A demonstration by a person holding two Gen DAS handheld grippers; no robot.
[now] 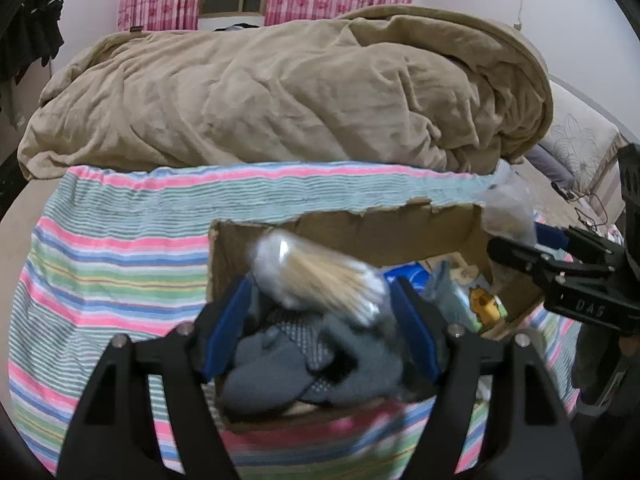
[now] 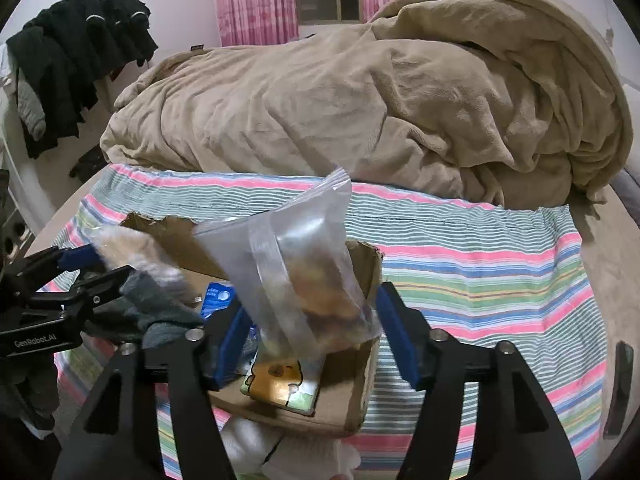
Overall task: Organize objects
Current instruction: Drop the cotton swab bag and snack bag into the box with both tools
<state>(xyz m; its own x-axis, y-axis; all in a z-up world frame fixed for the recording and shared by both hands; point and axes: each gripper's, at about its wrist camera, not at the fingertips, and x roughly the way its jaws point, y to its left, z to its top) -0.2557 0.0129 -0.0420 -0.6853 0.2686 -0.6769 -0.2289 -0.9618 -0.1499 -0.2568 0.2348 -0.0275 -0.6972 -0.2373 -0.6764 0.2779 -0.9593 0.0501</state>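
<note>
Over the torn cardboard box (image 2: 352,396) on the striped bedsheet (image 2: 480,264), the left tongs (image 1: 320,320) and right tongs (image 2: 310,332) are standing open, releasing a packet of sticks (image 1: 316,276) and a zip bag (image 2: 296,264) onto grey socks (image 1: 304,364) and a cartoon pack (image 2: 280,384) inside.

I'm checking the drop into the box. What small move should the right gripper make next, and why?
Probably draw the right gripper back. Its pads stand clear of the zip bag, which hangs blurred over the open cardboard box.
</note>
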